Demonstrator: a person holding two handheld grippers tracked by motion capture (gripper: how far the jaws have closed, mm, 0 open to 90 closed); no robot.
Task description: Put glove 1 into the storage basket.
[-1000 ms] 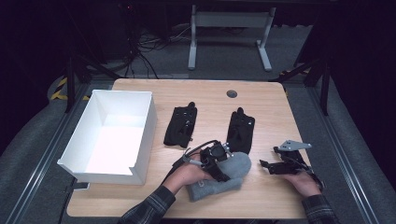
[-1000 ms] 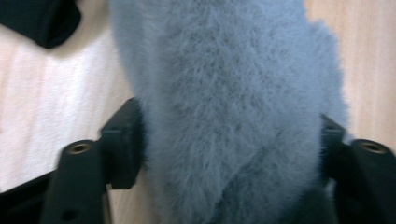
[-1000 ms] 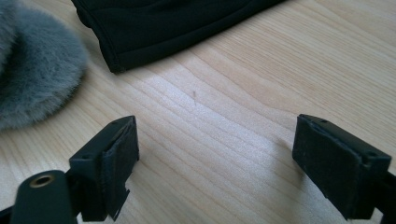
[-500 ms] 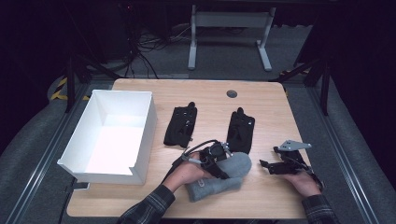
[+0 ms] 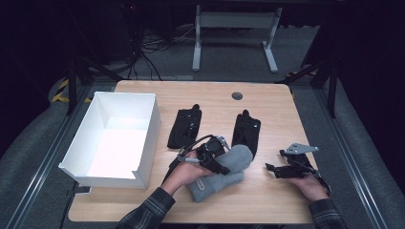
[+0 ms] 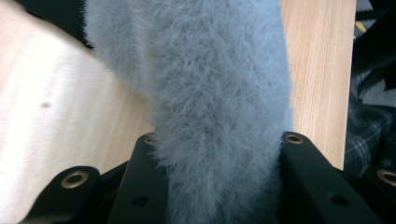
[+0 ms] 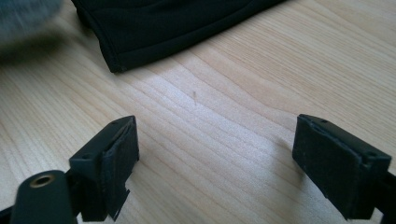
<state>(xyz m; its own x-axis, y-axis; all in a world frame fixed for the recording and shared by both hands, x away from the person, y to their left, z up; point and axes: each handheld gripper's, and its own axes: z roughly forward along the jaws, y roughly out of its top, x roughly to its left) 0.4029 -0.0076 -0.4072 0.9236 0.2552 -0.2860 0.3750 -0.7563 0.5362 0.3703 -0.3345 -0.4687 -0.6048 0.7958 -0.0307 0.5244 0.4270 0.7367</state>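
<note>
No brand, label or writing is showing legibly on anything here; a small pale tag on the lower grey mitten (image 5: 210, 184) is too small to be made out. The left claw (image 5: 224, 168) is gripping the upper grey mitten (image 5: 237, 159), having just been closing its jaws onto it; in the left gripper view the fuzzy grey fabric (image 6: 210, 107) is bulging up between the two black jaws, pressed on both sides. That mitten is lying partly over the lower one, which is resting on the tabletop (image 5: 267, 200) just beneath the claw. Just beyond the left claw a black glove (image 5: 246, 132) is lying flat, its cuff end tucked behind the grey mitten, and a second black glove (image 5: 185, 127) is lying to that claw's far left side, close to its trailing cable. Farther left of the claw a white box (image 5: 148, 138) is standing open-topped on the tabletop. The right claw (image 5: 270, 169) is resting low, well apart from the left one, its jaws standing wide with bare wood between them; ahead of it in the right gripper view the edge of the black glove (image 7: 177, 28) is lying, cut off by the top of the frame, with a blurred grey patch of mitten in the corner. The person's plaid sleeve (image 5: 143, 212) is cut off at the bottom edge.
</note>
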